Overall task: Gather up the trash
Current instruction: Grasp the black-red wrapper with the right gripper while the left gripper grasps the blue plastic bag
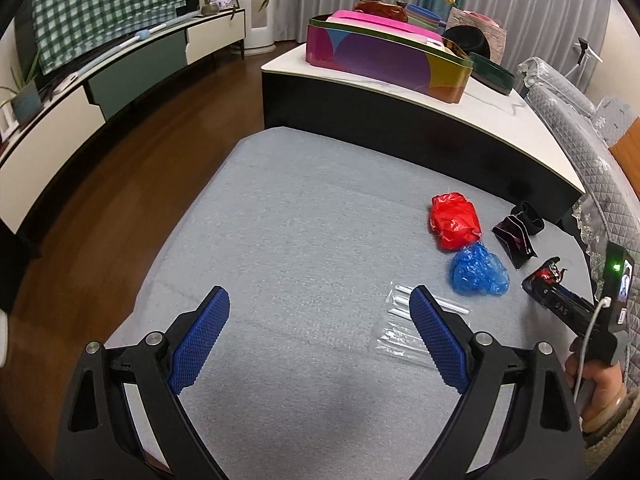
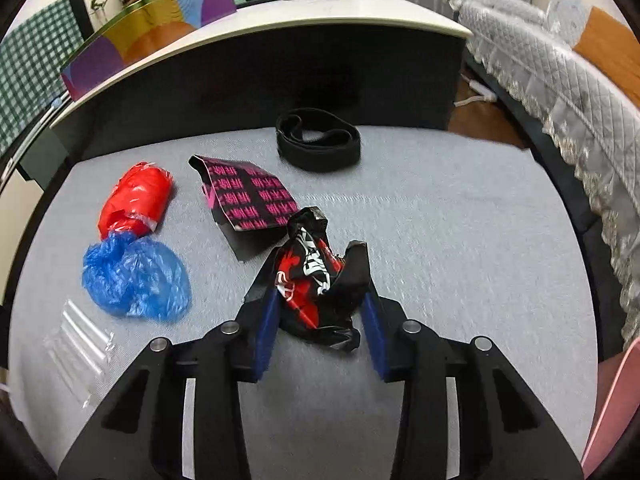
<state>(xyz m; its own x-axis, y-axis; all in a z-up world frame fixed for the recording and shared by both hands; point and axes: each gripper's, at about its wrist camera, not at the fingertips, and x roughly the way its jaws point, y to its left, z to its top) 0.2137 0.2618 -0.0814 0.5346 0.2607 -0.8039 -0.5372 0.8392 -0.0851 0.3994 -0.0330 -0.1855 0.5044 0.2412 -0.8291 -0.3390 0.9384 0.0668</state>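
On the grey cloth surface [image 2: 440,240] lies a crumpled black, red and white wrapper [image 2: 316,280]. My right gripper [image 2: 318,286] is shut on it, with a blue pad pressing each side; the left wrist view shows this gripper [image 1: 548,278] at the right edge, in a person's hand. To the left lie a red plastic bag [image 2: 136,200], a blue plastic bag [image 2: 134,280] and a flat pink-and-black packet [image 2: 252,200]. My left gripper [image 1: 320,294] stands open over bare cloth, a clear plastic wrap [image 1: 400,336] beside its right finger.
A black elastic band [image 2: 318,144] lies at the far edge of the cloth. Behind stands a low white-topped table [image 1: 400,92] carrying a colourful box [image 1: 380,60]. A quilted sofa [image 1: 592,168] runs along the right, and wooden floor [image 1: 140,168] and a cabinet [image 1: 120,80] lie left.
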